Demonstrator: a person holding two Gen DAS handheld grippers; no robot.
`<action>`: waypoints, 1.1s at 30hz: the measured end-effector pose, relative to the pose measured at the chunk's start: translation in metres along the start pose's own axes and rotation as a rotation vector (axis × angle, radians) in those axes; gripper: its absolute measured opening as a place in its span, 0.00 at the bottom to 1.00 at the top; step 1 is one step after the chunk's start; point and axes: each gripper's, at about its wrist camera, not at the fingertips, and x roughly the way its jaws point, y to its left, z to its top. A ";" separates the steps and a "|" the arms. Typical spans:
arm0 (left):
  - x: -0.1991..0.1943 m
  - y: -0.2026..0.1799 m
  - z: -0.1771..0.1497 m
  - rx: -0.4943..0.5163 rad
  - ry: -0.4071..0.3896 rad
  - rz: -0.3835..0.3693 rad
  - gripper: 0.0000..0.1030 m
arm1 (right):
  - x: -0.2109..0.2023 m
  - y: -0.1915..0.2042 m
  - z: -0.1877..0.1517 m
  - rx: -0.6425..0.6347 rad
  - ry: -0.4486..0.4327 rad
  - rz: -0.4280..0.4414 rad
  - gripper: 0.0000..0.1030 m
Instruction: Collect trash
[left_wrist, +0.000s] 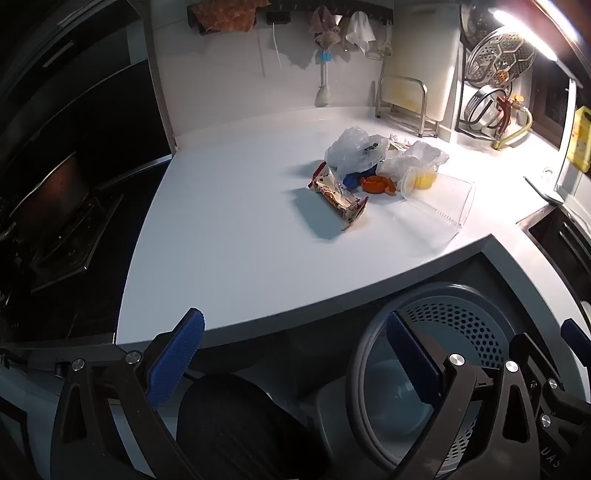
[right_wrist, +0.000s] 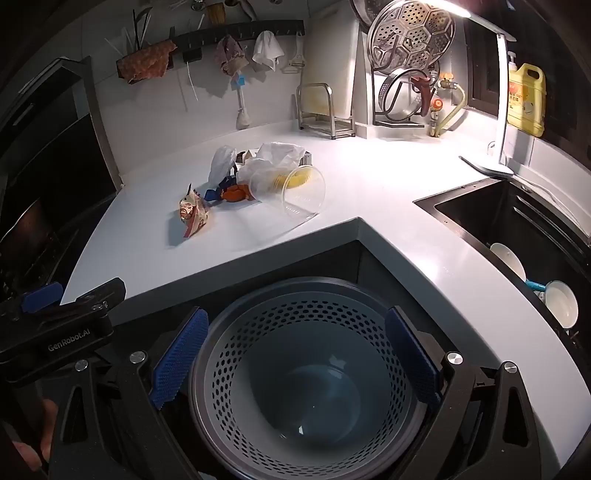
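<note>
Both grippers, left gripper (left_wrist: 295, 354) and right gripper (right_wrist: 295, 354), hang spread wide and empty over the perforated bin (right_wrist: 306, 373), seemingly readied; the trash pile (right_wrist: 255, 177) sits well beyond on the counter (right_wrist: 369, 192)

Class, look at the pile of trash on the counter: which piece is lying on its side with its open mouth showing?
The clear plastic cup. It lies tipped over on the counter, its round mouth open, while the snack wrapper and crumpled plastic bags are merely scrunched up.

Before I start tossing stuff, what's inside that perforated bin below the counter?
The perforated bin looks empty: its smooth dark bottom shows, with no trash on it. The right gripper's fingers cover parts of its rim.
</note>
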 end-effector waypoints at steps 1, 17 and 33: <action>0.000 0.000 0.000 0.000 -0.001 -0.001 0.94 | 0.001 0.000 0.000 0.002 0.005 -0.001 0.90; 0.002 0.000 0.002 -0.002 0.005 -0.007 0.94 | 0.006 -0.001 -0.005 0.007 0.029 0.013 0.90; 0.005 -0.002 -0.003 0.003 0.017 -0.005 0.94 | 0.007 -0.001 -0.002 0.012 0.050 0.014 0.90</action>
